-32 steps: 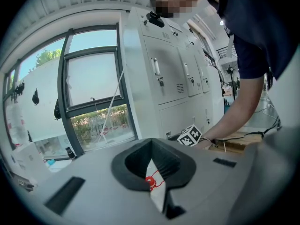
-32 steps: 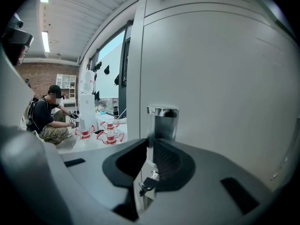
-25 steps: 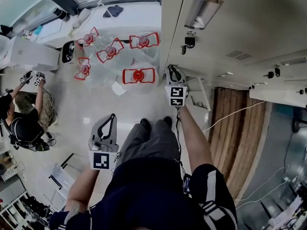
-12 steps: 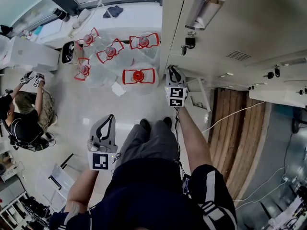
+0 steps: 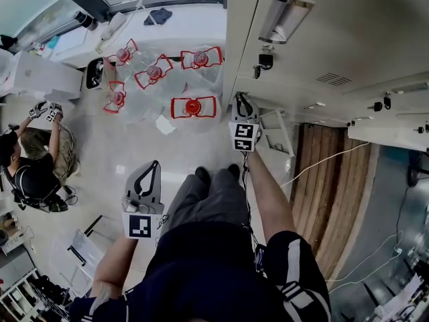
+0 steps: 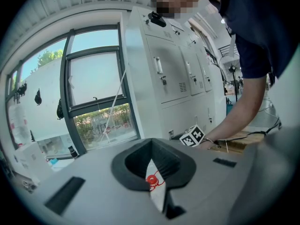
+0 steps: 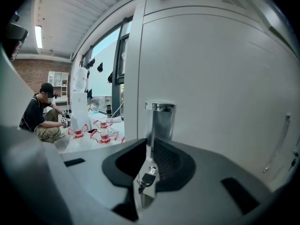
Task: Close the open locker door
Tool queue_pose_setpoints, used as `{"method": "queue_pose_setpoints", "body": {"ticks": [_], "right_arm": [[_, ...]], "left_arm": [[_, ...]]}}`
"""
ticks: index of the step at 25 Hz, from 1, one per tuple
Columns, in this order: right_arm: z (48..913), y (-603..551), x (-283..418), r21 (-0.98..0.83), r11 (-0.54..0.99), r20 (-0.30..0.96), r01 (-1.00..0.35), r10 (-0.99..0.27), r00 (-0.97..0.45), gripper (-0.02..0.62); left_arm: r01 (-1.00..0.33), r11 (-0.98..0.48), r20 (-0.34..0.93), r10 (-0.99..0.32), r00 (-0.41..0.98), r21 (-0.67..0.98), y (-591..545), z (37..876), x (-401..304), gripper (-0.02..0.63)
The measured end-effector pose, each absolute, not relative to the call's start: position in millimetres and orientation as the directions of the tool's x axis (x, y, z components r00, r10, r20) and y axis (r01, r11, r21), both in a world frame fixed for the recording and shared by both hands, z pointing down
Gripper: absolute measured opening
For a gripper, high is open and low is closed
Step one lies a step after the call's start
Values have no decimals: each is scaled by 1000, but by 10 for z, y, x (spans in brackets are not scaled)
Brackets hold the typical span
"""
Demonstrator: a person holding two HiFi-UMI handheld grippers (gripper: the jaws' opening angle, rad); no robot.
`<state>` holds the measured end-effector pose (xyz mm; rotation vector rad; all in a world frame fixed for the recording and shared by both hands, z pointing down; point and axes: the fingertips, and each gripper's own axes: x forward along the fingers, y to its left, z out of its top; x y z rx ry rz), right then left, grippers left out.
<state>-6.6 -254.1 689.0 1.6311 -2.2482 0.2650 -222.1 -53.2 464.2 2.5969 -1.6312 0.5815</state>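
1. Right gripper (image 5: 239,96): jaws closed together, holding nothing (only a thin slit shows).
2. Locker door (image 7: 211,78) stands just ahead, chrome handle (image 7: 160,121) above its key (image 7: 148,178).
3. Left gripper (image 5: 157,164): closed, empty, over the floor (image 5: 134,143).

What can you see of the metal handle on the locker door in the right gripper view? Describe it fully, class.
The handle is a shiny, chrome-looking metal piece, upright and box-like, with a flat cap on top. It is fixed to the pale grey locker door, near the door's left edge, and a dark key sits below it. Its left edge runs down between the nearly closed jaws of the right gripper, which appear to pinch it.
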Motion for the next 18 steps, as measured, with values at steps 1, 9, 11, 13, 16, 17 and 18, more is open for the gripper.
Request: {"method": "queue_pose_setpoints", "body": {"ticks": [1, 9, 11, 13, 16, 17, 18], "right_arm": [[6891, -2543, -66, 56, 319, 386, -946, -881, -274, 54], [6904, -2540, -80, 62, 316, 394, -947, -879, -268, 38], [6903, -2541, -82, 62, 316, 395, -947, -879, -267, 37], [6906, -2538, -81, 61, 312, 397, -948, -879, -264, 35], [6905, -2536, -79, 70, 306, 400, -950, -880, -254, 35], [6902, -2535, -82, 72, 305, 401, -950, -881, -252, 37], [6902, -2532, -83, 73, 304, 402, -950, -881, -251, 35]], "left_arm": [[-849, -482, 344, -852, 395, -218, -520, 4664, -2219, 3], [-887, -435, 326, -870, 370, -156, -535, 4649, -2237, 3], [-888, -433, 327, -871, 368, -153, -536, 4653, -2244, 3], [-888, -434, 326, -870, 370, -152, -538, 4651, -2240, 3], [-889, -432, 312, -874, 371, -154, -546, 4626, -2232, 4], [-891, -429, 305, -877, 371, -150, -549, 4614, -2232, 4], [-893, -425, 298, -880, 370, -147, -552, 4602, -2230, 3]]}}
